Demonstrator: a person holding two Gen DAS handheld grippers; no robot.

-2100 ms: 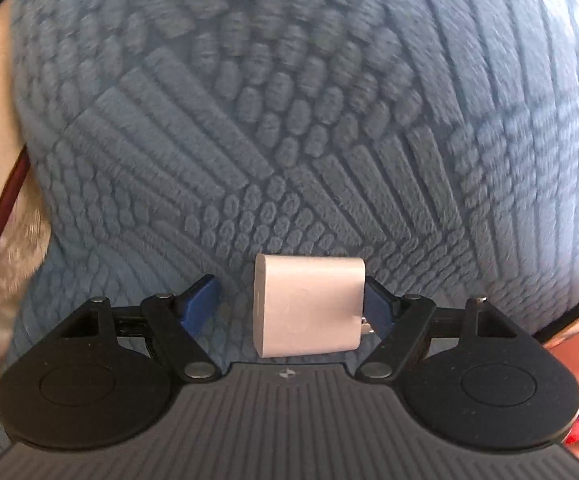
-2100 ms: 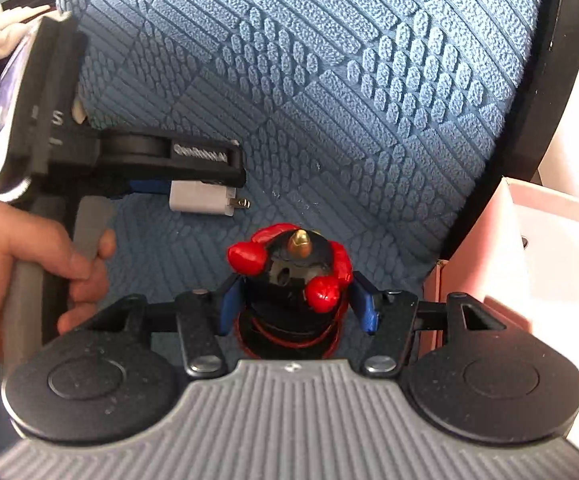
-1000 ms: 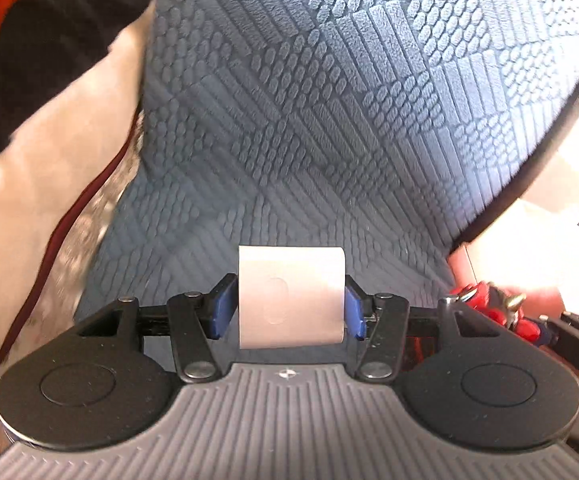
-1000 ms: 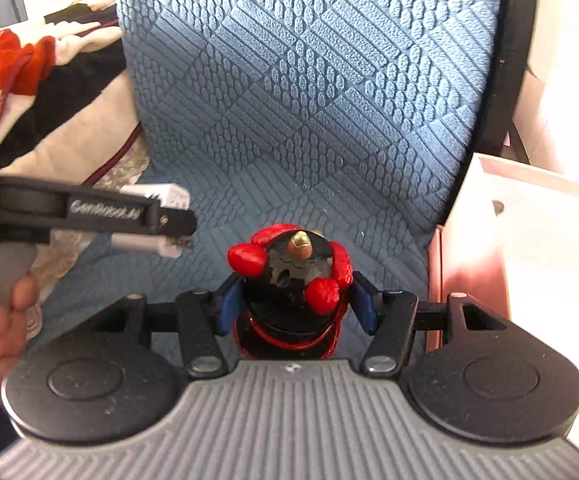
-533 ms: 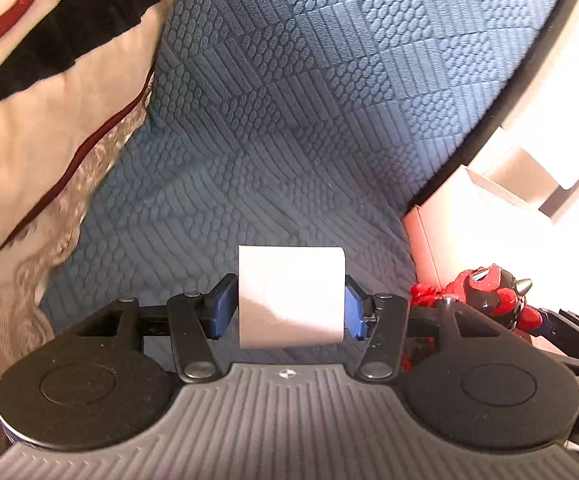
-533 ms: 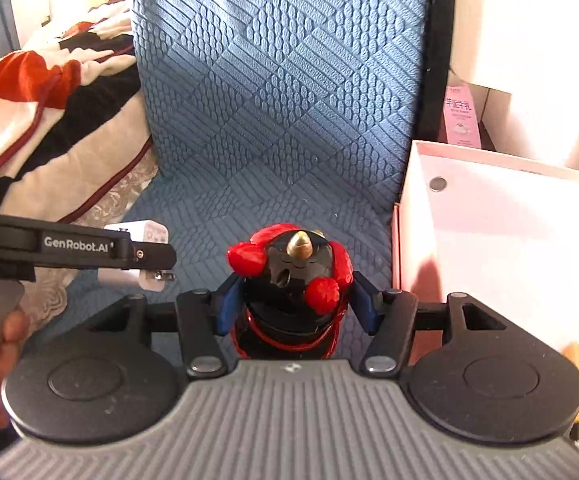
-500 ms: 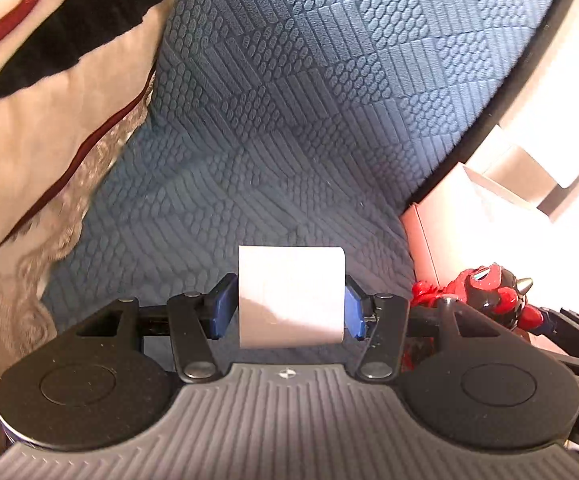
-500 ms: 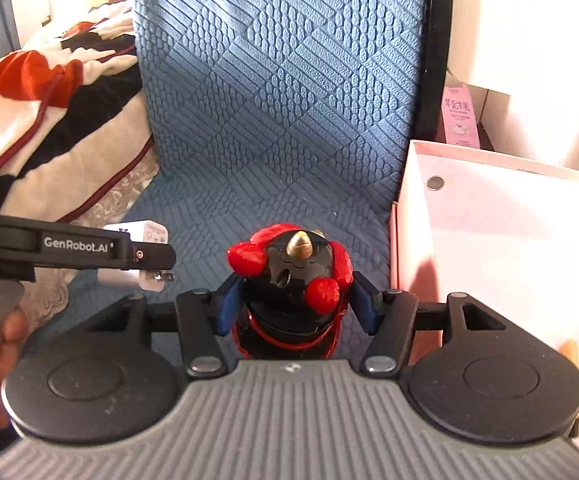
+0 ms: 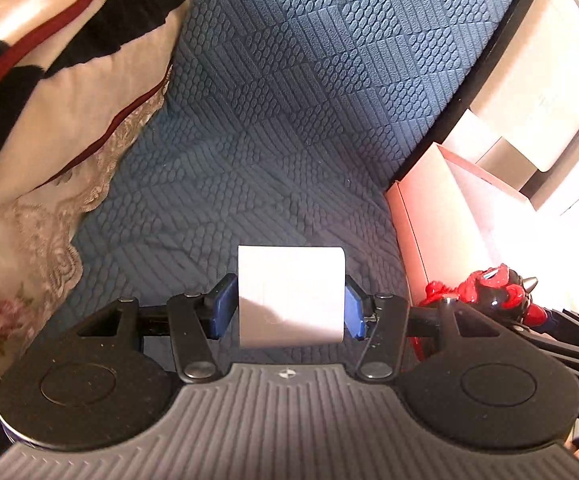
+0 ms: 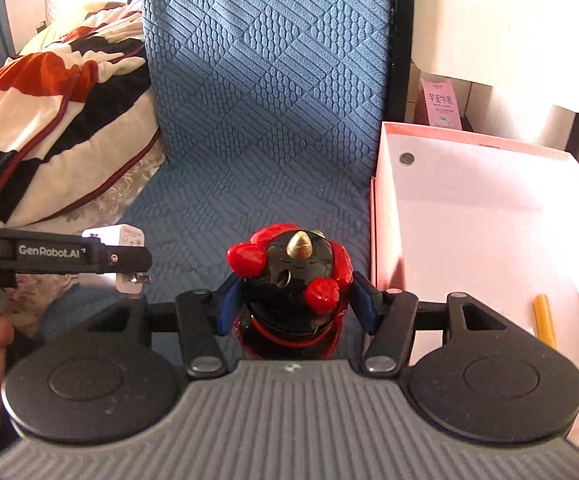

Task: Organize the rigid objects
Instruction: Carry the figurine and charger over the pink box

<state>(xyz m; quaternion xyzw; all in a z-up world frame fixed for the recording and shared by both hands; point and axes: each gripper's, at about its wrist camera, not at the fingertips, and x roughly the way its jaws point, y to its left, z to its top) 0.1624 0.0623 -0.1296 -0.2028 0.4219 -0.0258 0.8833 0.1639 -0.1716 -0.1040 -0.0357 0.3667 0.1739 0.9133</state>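
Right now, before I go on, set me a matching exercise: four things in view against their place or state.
Things:
1. white charger
2. red and black figure
3. yellow stick
4. patterned blanket

Places:
A. lying inside the pink box
B. clamped in the right gripper
C. left of the blue mat
D. clamped in the left gripper

Pairs: 1-D, 2-B, 3-A, 4-C

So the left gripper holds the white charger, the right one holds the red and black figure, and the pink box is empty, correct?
Not quite: the pink box is not empty. The right wrist view shows a yellow stick lying inside it. The left gripper does hold the white charger and the right gripper the figure.
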